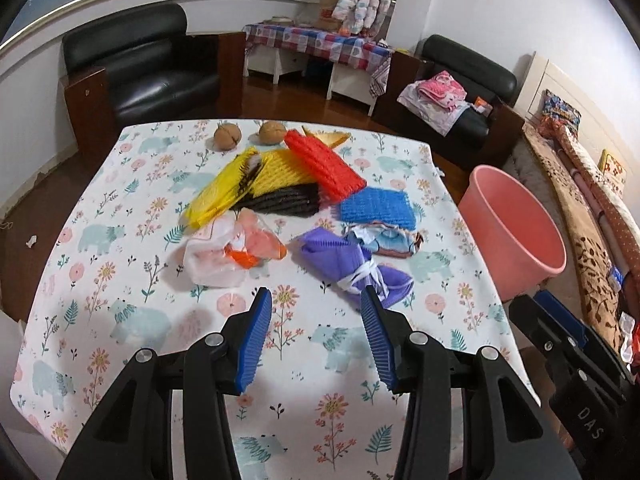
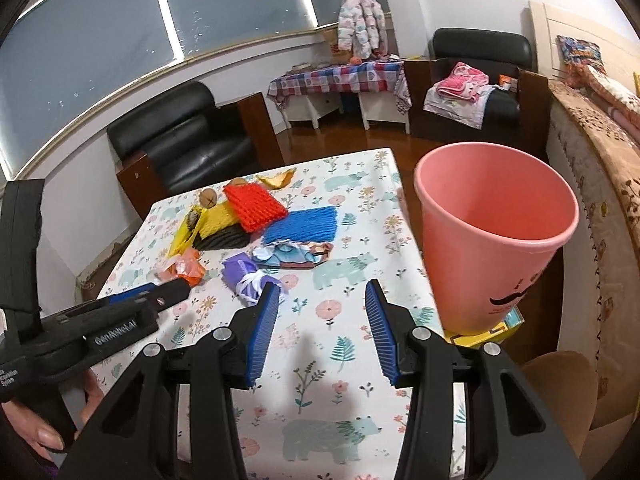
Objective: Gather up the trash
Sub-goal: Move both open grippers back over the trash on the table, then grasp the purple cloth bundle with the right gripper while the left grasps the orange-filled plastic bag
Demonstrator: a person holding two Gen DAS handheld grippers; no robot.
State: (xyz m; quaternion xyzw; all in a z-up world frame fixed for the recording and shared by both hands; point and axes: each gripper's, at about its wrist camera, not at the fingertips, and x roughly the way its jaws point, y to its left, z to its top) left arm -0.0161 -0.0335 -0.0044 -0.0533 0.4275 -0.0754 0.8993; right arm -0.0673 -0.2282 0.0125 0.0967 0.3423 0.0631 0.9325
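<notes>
Trash lies in a heap on the floral table (image 1: 120,320): yellow foam net (image 1: 224,192), red net (image 1: 324,164), black net (image 1: 284,200), blue net (image 1: 376,206), purple net tied with white ribbon (image 1: 352,264), clear and orange plastic wrappers (image 1: 236,252), a crumpled wrapper (image 1: 388,240), two walnuts (image 1: 227,136) and orange peel (image 1: 326,136). A pink bin (image 1: 516,228) stands off the table's right edge. My left gripper (image 1: 316,300) is open, just short of the purple net. My right gripper (image 2: 322,292) is open over the table (image 2: 352,380), with the purple net (image 2: 248,276) to its left and the bin (image 2: 496,232) to its right.
Black armchairs (image 1: 140,64) stand beyond the table, with a checkered side table (image 1: 320,44) between them. A bed with patterned blankets (image 1: 592,208) runs along the right. The left gripper's body (image 2: 120,312) shows at the left of the right wrist view.
</notes>
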